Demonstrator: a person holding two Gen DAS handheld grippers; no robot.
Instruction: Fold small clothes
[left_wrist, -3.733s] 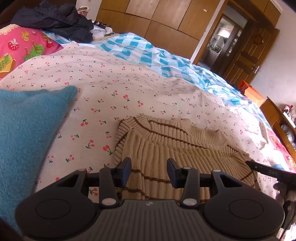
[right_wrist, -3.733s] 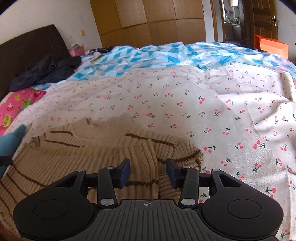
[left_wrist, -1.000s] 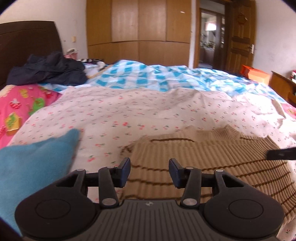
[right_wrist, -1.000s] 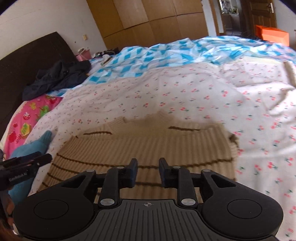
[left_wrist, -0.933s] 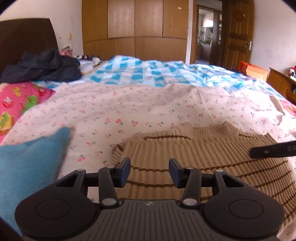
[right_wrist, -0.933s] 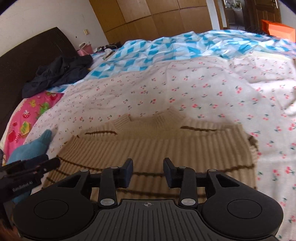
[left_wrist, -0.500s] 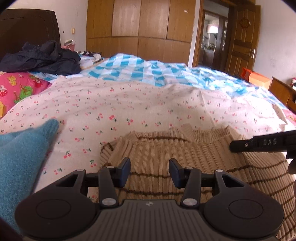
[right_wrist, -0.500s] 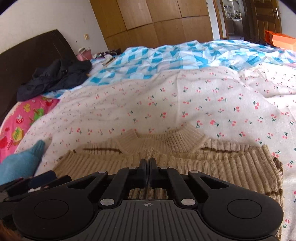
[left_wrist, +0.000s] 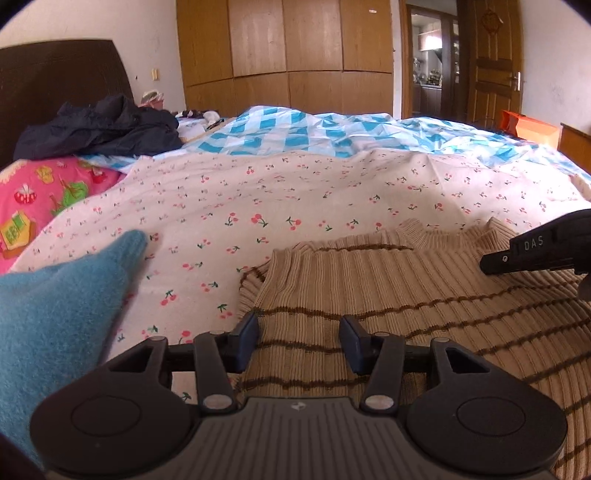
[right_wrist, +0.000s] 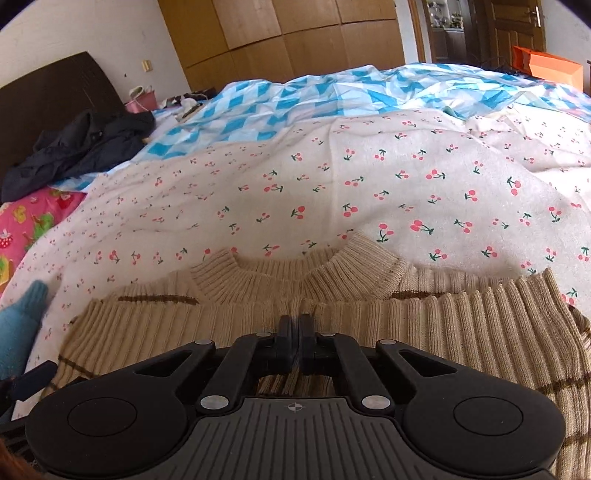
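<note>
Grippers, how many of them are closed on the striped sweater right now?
1. The right gripper pinches the sweater's folded edge below the collar; the left gripper hangs open over its striped left side.

This is a bedroom in a home. A wide bed spread with a cream sheet printed with small red cherries (left_wrist: 295, 199) fills both views, backed by a dark brown headboard (left_wrist: 55, 85). A blue-and-white checked quilt (left_wrist: 332, 129) lies bunched along the bed's far edge, and a bright pink cartoon-print pillow (left_wrist: 44, 192) sits at its far left corner. Tall wooden wardrobe doors (left_wrist: 288, 55) line the far wall, beside a panelled wooden door (left_wrist: 491, 66).
</note>
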